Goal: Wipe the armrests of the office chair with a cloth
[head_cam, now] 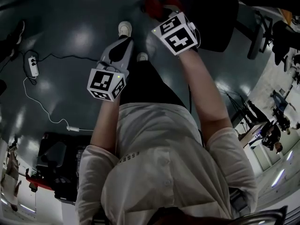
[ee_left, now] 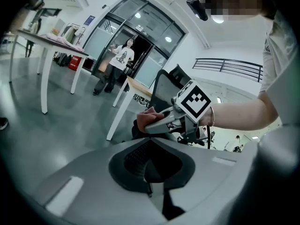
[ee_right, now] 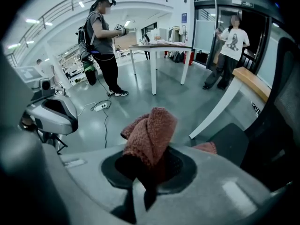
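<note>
My right gripper (head_cam: 158, 9) is shut on a red knitted cloth (ee_right: 151, 134), which bunches up out of its jaws and hangs over their front. In the left gripper view the same cloth (ee_left: 149, 116) shows at the tip of the right gripper (ee_left: 151, 124). The black office chair (head_cam: 212, 21) stands just beyond the cloth; its back (ee_right: 280, 116) and a dark padded part (ee_right: 226, 142) fill the right of the right gripper view. I cannot pick out an armrest. My left gripper (head_cam: 124, 43) hangs to the left, shut and empty, away from the chair.
A power strip (head_cam: 33, 65) with a white cable lies on the glossy floor at the left. Another dark chair (head_cam: 56, 158) stands behind me. A white table (ee_right: 159, 48), a wood-topped desk (ee_right: 251, 81) and two standing people (ee_right: 103, 46) are farther off.
</note>
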Action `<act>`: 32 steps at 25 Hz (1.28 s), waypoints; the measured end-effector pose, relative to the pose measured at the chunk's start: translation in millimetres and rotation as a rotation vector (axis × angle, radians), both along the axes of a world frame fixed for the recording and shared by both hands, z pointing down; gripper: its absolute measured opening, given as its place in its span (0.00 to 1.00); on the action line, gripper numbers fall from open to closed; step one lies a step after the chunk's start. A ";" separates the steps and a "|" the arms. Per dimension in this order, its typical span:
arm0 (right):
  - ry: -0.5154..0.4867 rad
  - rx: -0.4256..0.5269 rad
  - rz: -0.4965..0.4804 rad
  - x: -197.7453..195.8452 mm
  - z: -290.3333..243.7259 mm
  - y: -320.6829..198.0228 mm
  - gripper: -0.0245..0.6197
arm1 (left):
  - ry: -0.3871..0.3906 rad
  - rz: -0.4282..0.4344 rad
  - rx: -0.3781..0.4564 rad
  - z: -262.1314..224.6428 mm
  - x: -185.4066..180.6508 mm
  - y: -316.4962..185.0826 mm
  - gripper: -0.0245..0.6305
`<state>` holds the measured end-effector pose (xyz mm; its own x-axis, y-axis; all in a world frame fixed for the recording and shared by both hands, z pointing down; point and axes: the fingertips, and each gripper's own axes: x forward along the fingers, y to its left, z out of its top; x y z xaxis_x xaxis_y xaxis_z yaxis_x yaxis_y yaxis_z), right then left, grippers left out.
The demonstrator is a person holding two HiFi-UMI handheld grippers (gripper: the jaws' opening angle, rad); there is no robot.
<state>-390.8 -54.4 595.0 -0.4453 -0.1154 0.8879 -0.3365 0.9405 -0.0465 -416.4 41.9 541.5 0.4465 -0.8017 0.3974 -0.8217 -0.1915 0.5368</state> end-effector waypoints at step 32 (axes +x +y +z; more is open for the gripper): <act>-0.475 0.225 0.881 357.4 -155.0 68.5 0.12 | -0.063 0.544 0.299 -152.0 271.1 -54.1 0.06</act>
